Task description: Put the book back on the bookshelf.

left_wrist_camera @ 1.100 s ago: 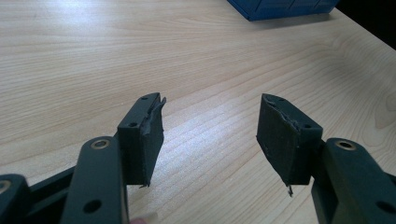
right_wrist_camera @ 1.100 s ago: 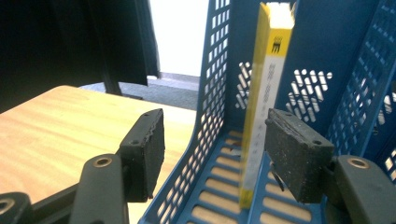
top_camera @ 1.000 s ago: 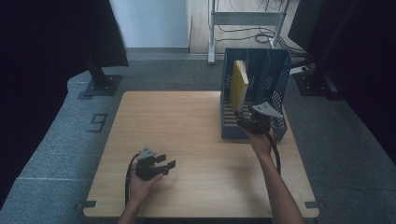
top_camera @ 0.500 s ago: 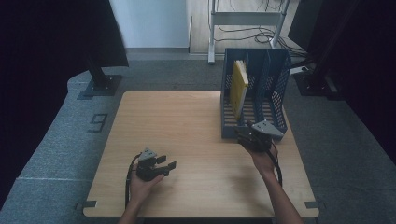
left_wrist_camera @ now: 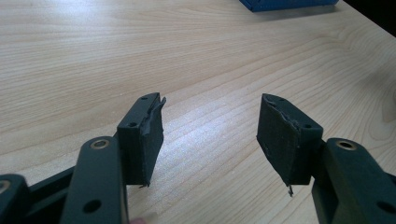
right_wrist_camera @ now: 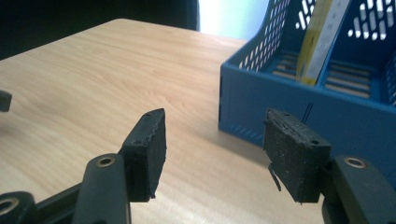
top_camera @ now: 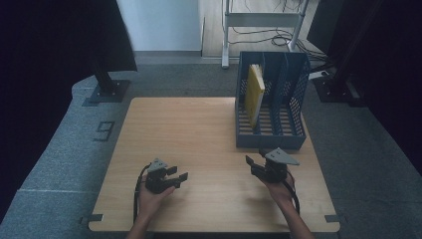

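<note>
A blue slotted file rack (top_camera: 271, 134) stands at the far right of the wooden table (top_camera: 199, 124), with a yellow book (top_camera: 255, 92) upright in its left slot. My right gripper (top_camera: 250, 162) rests low over the table just in front of the rack, jaws open and pointing left, nothing between them. In the right gripper view the right gripper (right_wrist_camera: 215, 144) stands open, with the rack (right_wrist_camera: 289, 112) and the book (right_wrist_camera: 322, 37) close ahead on the right. My left gripper (top_camera: 180, 175) lies near the front left, and the left gripper (left_wrist_camera: 210, 126) is open over bare wood.
A blue corner of the rack (left_wrist_camera: 285, 3) shows at the top of the left gripper view. Black stand bases (top_camera: 107, 92) sit on the grey carpet left of the table, and a "9" marker (top_camera: 104, 130) lies beside it. A metal frame (top_camera: 261, 20) stands behind.
My right gripper has drawn back from the rack's front toward the person and come down near the tabletop. The left gripper has stayed put.
</note>
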`<state>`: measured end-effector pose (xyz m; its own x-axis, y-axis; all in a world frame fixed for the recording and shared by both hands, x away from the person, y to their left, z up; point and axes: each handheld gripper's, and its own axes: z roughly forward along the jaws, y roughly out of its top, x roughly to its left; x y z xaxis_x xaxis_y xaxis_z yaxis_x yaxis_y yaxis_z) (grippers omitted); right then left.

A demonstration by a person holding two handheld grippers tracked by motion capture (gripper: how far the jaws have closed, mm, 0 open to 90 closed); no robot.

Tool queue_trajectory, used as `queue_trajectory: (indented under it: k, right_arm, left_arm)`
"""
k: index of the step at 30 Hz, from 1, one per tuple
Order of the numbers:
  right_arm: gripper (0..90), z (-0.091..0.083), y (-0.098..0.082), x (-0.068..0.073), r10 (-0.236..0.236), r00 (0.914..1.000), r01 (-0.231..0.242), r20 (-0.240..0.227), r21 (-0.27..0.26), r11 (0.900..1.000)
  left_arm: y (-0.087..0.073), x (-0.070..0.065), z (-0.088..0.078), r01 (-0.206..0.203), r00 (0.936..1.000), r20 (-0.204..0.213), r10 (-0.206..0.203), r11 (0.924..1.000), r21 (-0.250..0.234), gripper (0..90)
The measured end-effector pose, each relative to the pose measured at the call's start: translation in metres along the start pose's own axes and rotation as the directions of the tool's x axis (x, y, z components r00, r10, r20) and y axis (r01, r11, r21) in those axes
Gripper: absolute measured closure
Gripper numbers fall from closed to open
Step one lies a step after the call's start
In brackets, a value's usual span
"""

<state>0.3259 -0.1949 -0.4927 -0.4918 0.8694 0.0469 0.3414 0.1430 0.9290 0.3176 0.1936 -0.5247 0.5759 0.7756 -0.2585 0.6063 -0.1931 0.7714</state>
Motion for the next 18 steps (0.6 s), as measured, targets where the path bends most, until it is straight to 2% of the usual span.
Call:
queue_trajectory:
  k: [6, 9, 12, 18]
  right_arm:
    - [39.1, -0.006, -0.012, -0.001, 0.022, 0.9996, -0.022, -0.016, 0.01, 1.0]
    - [39.1, -0.008, -0.019, -0.002, 0.051, 0.9983, -0.05, -0.028, 0.008, 0.999]
    - [39.1, -0.007, -0.026, -0.001, 0.028, 0.9993, -0.027, -0.025, 0.035, 0.999]
    - [39.1, -0.005, -0.035, -0.001, 0.032, 0.9989, -0.03, -0.033, 0.061, 0.998]
  left_arm:
    - [-0.001, 0.0, 0.0, 0.005, 1.0, 0.003, -0.005, 1.0, -0.002, 40.5]
    - [-0.002, 0.003, 0.001, 0.017, 0.9999, -0.003, -0.017, 0.9999, 0.001, 40.5]
    - [-0.003, 0.003, 0.002, 0.012, 0.9999, -0.011, -0.012, 0.9999, 0.01, 40.5]
    - [-0.002, 0.001, 0.002, 0.004, 1.0, -0.006, -0.004, 1.0, 0.007, 40.5]
